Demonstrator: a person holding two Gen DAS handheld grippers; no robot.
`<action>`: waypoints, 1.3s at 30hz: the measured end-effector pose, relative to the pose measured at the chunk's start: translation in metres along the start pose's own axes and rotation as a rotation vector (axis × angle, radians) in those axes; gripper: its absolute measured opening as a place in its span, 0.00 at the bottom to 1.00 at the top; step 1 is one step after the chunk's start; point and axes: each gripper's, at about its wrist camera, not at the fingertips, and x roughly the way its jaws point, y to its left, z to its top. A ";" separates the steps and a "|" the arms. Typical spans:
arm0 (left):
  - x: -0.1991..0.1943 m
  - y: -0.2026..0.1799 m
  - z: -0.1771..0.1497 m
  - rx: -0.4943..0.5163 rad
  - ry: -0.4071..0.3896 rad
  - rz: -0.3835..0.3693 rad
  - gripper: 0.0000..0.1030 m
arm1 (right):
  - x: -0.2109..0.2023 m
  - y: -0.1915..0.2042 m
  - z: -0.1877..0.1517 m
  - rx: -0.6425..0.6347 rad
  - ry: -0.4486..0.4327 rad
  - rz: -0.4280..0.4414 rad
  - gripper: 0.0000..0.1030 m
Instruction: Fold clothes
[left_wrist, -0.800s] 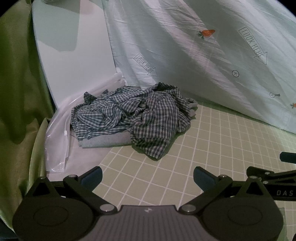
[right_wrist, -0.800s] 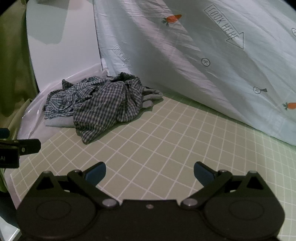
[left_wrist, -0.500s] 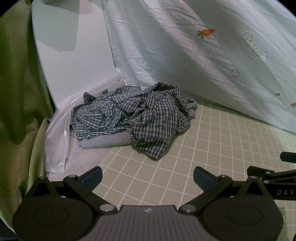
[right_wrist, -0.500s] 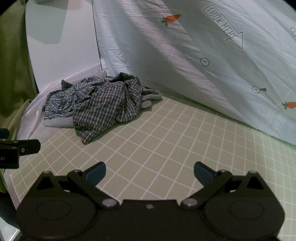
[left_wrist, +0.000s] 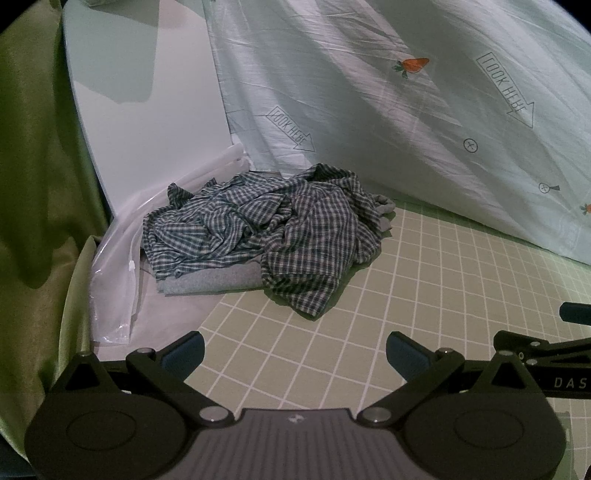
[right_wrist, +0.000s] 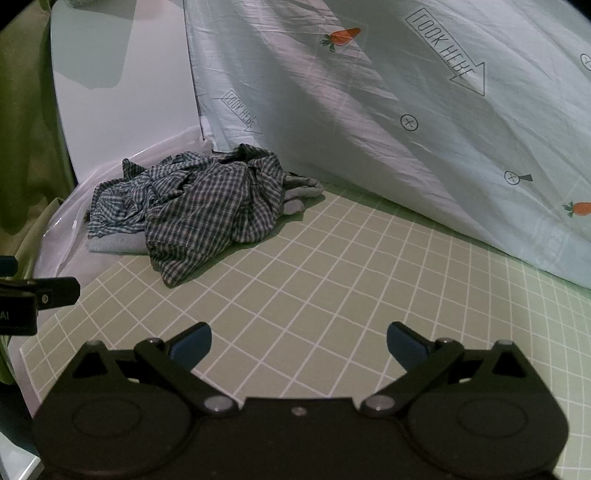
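A crumpled blue-and-white checked shirt lies in a heap at the far left of the green gridded mat. It rests partly on a folded grey garment. My left gripper hovers over the mat's near edge, short of the heap, jaws wide open with nothing between them. My right gripper is also open and empty, over the mat to the right of the heap. The left gripper shows at the right wrist view's left edge, and the right gripper at the left wrist view's right edge.
A pale sheet printed with carrots and arrows slopes up behind the mat. A white panel and clear plastic wrapping stand left of the heap. A green curtain hangs at the far left.
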 end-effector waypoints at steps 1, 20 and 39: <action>0.000 0.000 0.000 0.000 0.000 0.000 1.00 | 0.000 0.000 0.000 0.000 0.000 0.000 0.99; 0.000 0.001 0.000 -0.001 0.001 0.003 1.00 | 0.000 -0.001 -0.001 0.007 -0.003 0.001 0.99; 0.007 0.007 0.002 -0.023 0.027 0.026 1.00 | 0.012 -0.002 0.003 0.012 0.016 0.006 0.99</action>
